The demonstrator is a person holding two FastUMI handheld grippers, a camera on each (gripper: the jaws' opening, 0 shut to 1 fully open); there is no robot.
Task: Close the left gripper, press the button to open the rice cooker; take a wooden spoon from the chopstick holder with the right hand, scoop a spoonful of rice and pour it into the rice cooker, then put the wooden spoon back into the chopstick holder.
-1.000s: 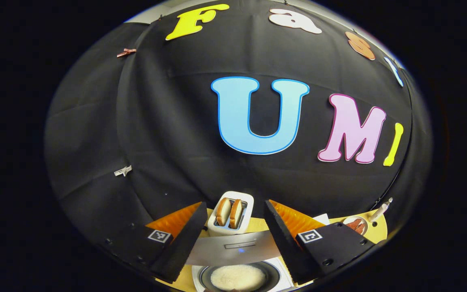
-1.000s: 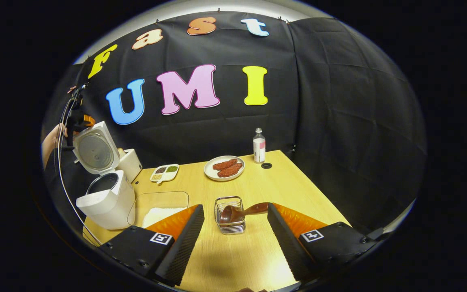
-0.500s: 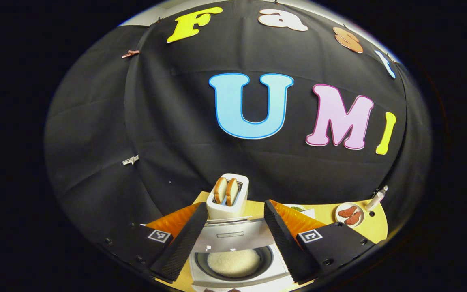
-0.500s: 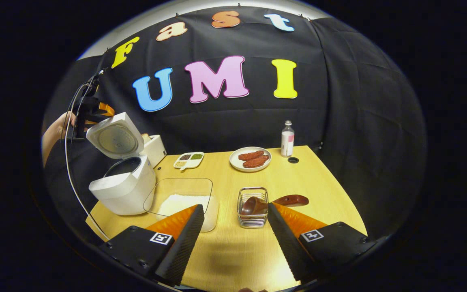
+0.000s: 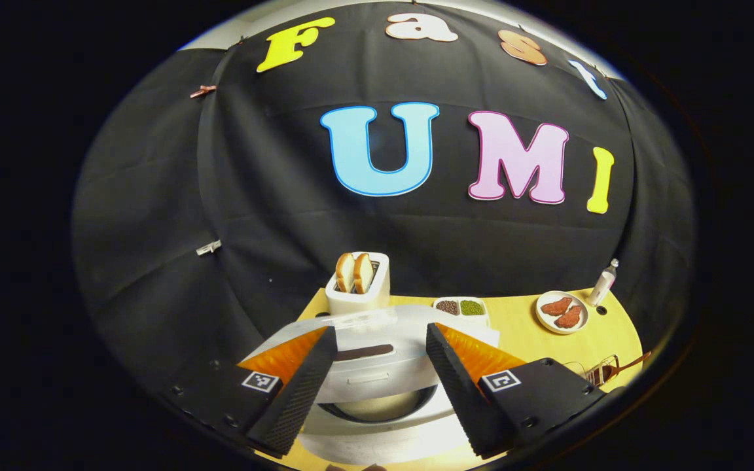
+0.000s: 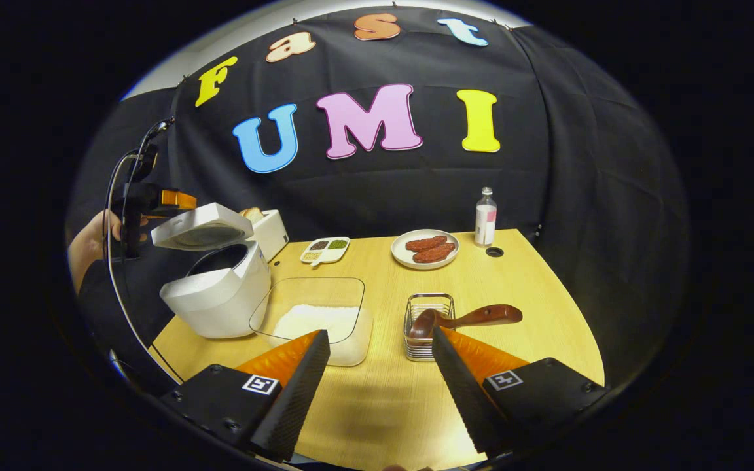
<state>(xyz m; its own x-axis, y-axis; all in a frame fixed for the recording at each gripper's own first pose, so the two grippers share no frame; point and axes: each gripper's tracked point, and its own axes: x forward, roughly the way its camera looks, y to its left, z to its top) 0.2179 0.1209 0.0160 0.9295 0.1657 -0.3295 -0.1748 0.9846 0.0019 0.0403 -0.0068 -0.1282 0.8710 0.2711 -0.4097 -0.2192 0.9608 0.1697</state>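
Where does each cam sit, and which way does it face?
Left gripper view: rides the left gripper, above the rice cooker, facing the toaster; own open fingers at bottom.
Right gripper view: rides the right gripper, over the table, facing the chopstick holder with the wooden spoon; own fingers, hand.
Shared: cooker, toaster, meat plate.

One rice cooker point(image 6: 216, 294) sits at nine o'clock on the table point(image 6: 514, 275), one clear rice container point(image 6: 315, 317) beside it. One toaster point(image 5: 357, 291) holds two bread slices point(image 5: 353, 272). At twelve o'clock: one divided dish point(image 6: 324, 249), one plate point(image 6: 425, 248) with two red pieces, one bottle point(image 6: 485, 226). One chopstick holder point(image 6: 426, 324) carries one wooden spoon point(image 6: 475, 316).
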